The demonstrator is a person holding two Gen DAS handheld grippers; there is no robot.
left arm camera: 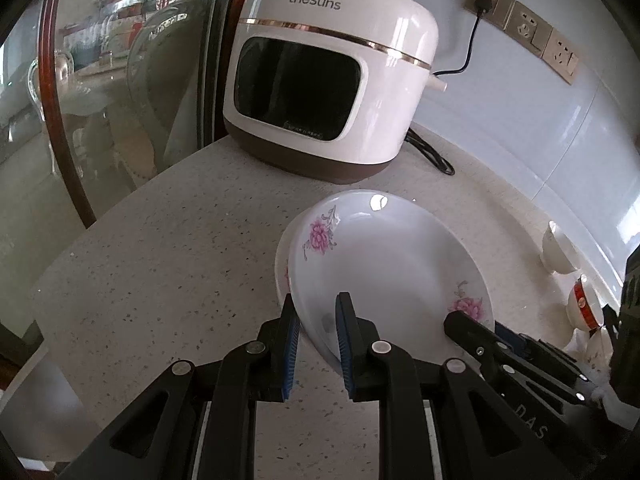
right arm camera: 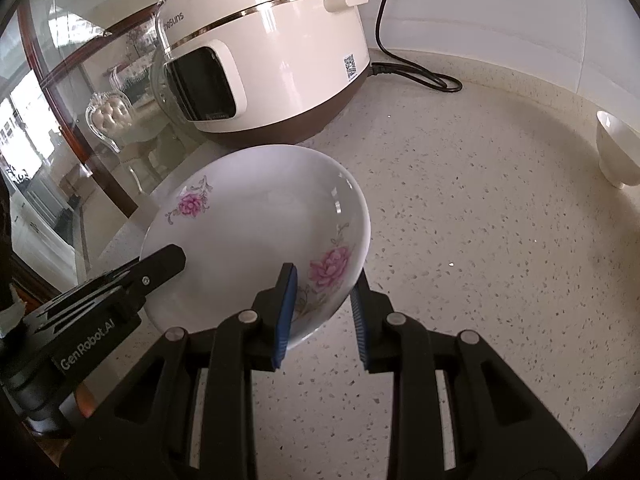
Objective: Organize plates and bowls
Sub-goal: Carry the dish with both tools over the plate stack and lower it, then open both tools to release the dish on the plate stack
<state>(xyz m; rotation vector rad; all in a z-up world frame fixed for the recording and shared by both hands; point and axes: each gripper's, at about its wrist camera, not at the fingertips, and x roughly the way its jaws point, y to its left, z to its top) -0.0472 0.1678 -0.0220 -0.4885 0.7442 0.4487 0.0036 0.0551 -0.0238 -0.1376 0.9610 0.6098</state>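
Note:
A white plate [left arm camera: 384,256] [right arm camera: 256,224] with pink flowers hangs tilted just above the speckled counter [left arm camera: 168,264], held by both grippers. My left gripper [left arm camera: 317,308] is shut on its near left rim, one blue pad [left arm camera: 345,332] inside the plate and one under it. My right gripper [right arm camera: 324,280] is shut on the near right rim beside a flower. Each gripper shows in the other's view, the right gripper [left arm camera: 460,320] and the left gripper [right arm camera: 168,258]. The rim of a second flowered plate [left arm camera: 281,268] peeks out under the held one.
A white rice cooker [left arm camera: 332,80] [right arm camera: 272,52] stands just behind the plates, its black cord [right arm camera: 420,74] trailing to the wall. A white bowl [left arm camera: 558,252] [right arm camera: 616,156] and a red-banded bowl [left arm camera: 584,304] sit at the right. A glass cabinet [left arm camera: 100,100] borders the counter's left edge.

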